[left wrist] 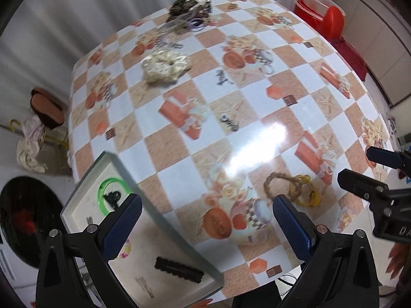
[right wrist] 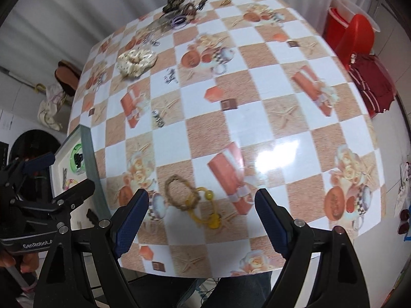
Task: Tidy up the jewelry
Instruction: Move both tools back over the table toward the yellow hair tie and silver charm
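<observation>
A braided rope bracelet (right wrist: pixel 179 192) and a yellow beaded hair tie (right wrist: pixel 205 210) lie together near the table's front edge; they also show in the left wrist view (left wrist: pixel 290 184). My right gripper (right wrist: pixel 201 217) is open and empty, just in front of them. My left gripper (left wrist: pixel 206 224) is open and empty above the front edge, beside a white tray (left wrist: pixel 77 205). The tray holds a green ring (left wrist: pixel 110 195), a black clip (left wrist: pixel 111 196) and a black comb clip (left wrist: pixel 178 269). A cream scrunchie (left wrist: pixel 165 66) lies farther back. A pile of jewelry (left wrist: pixel 190 12) sits at the far edge.
The table has a checkered orange and white cloth (left wrist: pixel 257 133). A small dark piece (right wrist: pixel 158 119) lies mid-table. A red bin (right wrist: pixel 354 28) and dark red cloth (right wrist: pixel 370 87) stand to the right. A washing machine door (left wrist: pixel 28 218) is at the left.
</observation>
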Tool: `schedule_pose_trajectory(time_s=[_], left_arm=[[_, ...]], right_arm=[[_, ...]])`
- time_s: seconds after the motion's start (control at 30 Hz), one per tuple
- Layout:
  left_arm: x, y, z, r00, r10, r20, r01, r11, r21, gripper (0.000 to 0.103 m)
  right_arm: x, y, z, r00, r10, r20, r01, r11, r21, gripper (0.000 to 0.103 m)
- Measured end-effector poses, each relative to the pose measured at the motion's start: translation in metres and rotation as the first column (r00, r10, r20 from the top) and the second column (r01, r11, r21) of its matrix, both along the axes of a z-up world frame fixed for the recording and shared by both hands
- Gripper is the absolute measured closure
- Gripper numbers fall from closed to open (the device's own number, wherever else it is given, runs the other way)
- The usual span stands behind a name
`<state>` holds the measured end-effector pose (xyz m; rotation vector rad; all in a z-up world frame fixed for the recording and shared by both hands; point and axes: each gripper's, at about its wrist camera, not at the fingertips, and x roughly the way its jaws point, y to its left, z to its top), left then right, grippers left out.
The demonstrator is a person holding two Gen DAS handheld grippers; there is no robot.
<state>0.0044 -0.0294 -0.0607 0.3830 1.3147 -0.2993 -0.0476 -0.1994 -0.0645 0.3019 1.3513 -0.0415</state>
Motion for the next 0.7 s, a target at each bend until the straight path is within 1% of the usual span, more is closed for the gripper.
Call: schedule_pose_trajectory(time_s=[0.07, 0.23, 0.33, 0.43, 0.53, 0.6, 0.7], left_arm=[[0.002, -0.007, -0.001, 1.0, -0.014, -0.001, 0.014, 1.0, 0.001, 0.0], [0.005, -0.017, -0.005, 1.0, -0.023, -0.008, 0.023, 1.0, 0.007, 0.0], [0.007, -0.017, -0.01, 1.0, -0.014, -0.023, 0.015, 1.0, 0.012, 0.0], [0.01, -0.015, -0.02, 0.998, 0.002, -0.056, -0.001, 1.0, 0.016, 0.0], [0.01, -0.012, -0.026, 0.998, 0.014, -0.065, -0.012, 0.999, 0.03, 0.0], [0.01, -0.011, -0.03, 0.996, 0.01, -0.084, -0.008, 1.0, 0.023, 0.0], [0.01, -0.009, -0.034, 0.996, 0.016, -0.084, -0.014, 1.0, 0.028, 0.0]], right_arm=[[-0.002, -0.003, -0.001, 1.0, -0.004, -0.003, 0.004, 1.0, -0.012, 0.017], [-0.006, -0.013, -0.011, 0.997, -0.006, -0.08, 0.004, 1.0, -0.022, 0.016], [-0.009, -0.017, -0.017, 0.994, -0.014, -0.109, 0.012, 1.0, -0.021, 0.016], [-0.011, -0.02, -0.022, 0.992, -0.019, -0.123, 0.018, 1.0, -0.014, 0.016], [-0.013, -0.022, -0.026, 0.99, -0.017, -0.138, 0.016, 1.0, -0.012, 0.016], [-0.013, -0.022, -0.028, 0.989, -0.019, -0.145, 0.017, 1.0, -0.013, 0.016], [-0.015, -0.024, -0.031, 0.987, -0.022, -0.157, 0.02, 1.0, -0.015, 0.016]])
